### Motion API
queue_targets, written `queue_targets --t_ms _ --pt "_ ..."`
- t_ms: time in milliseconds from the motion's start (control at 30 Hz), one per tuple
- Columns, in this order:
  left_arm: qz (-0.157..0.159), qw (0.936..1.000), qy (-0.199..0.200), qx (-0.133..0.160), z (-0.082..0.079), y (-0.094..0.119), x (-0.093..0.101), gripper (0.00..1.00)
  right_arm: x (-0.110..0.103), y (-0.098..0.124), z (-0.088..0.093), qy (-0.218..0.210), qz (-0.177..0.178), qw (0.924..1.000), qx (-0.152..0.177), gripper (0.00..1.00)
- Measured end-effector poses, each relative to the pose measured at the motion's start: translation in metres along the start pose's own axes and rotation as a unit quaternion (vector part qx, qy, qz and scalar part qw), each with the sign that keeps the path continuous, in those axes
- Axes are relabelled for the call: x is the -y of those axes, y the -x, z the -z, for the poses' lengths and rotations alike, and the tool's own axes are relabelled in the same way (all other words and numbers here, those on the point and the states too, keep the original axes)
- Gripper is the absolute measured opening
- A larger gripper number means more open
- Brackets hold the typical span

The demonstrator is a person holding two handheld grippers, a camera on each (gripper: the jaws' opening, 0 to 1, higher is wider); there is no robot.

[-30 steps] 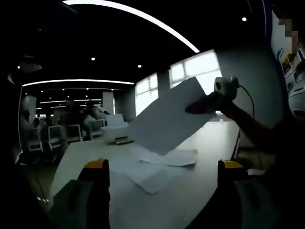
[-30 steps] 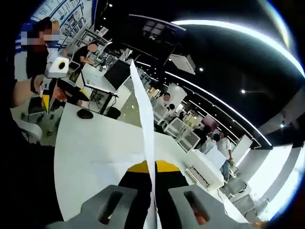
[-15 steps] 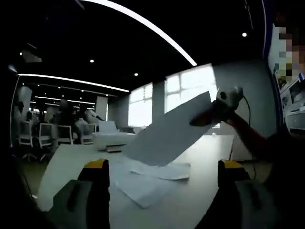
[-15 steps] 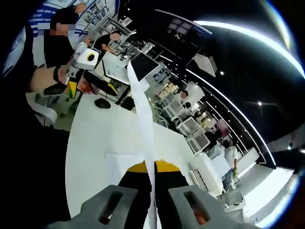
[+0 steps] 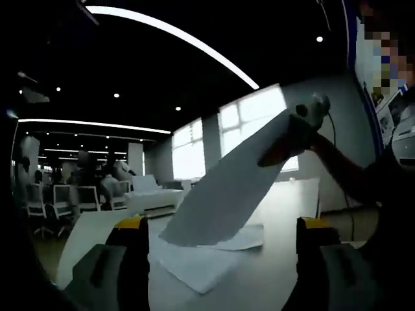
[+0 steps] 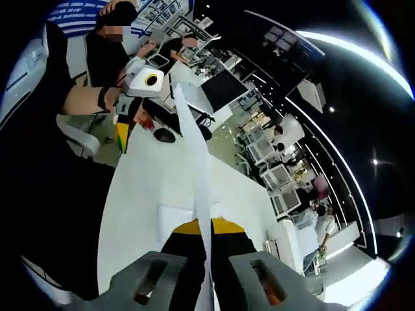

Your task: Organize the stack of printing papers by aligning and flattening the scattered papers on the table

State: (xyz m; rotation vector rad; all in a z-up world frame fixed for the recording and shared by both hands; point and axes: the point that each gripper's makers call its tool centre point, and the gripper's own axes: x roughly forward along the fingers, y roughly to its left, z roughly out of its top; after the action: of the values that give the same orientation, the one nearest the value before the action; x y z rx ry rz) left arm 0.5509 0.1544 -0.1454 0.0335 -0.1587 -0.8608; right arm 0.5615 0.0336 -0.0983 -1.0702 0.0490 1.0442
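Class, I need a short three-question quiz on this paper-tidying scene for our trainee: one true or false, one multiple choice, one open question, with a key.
1. True or false: the right tongs are shut on a lifted sheet.
2. The left tongs are: A) shut on a sheet, B) open and holding nothing, C) pressing the papers flat.
3. What lies on the white table under the lifted sheet?

Key
1. True: the sheet runs edge-on between the shut jaws.
2. B: the jaws stand wide apart.
3. Loose papers, spread and not squared up.
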Motion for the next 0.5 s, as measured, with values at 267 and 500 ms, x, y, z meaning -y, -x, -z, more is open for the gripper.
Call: queue_targets --t_ms 267,500 --pt "0.005 1.0 -0.007 -0.003 0.002 -0.007 0.004 0.96 -0.016 -0.016 0.0 0.026 -0.035 0.9987 -0.027 0.0" --pt "-0.003 0.9975 -0.071 0.0 -0.008 -0.012 0.012 0.95 -0.034 -0.024 -0.016 0.046 -0.066 0.9966 -0.021 0.0"
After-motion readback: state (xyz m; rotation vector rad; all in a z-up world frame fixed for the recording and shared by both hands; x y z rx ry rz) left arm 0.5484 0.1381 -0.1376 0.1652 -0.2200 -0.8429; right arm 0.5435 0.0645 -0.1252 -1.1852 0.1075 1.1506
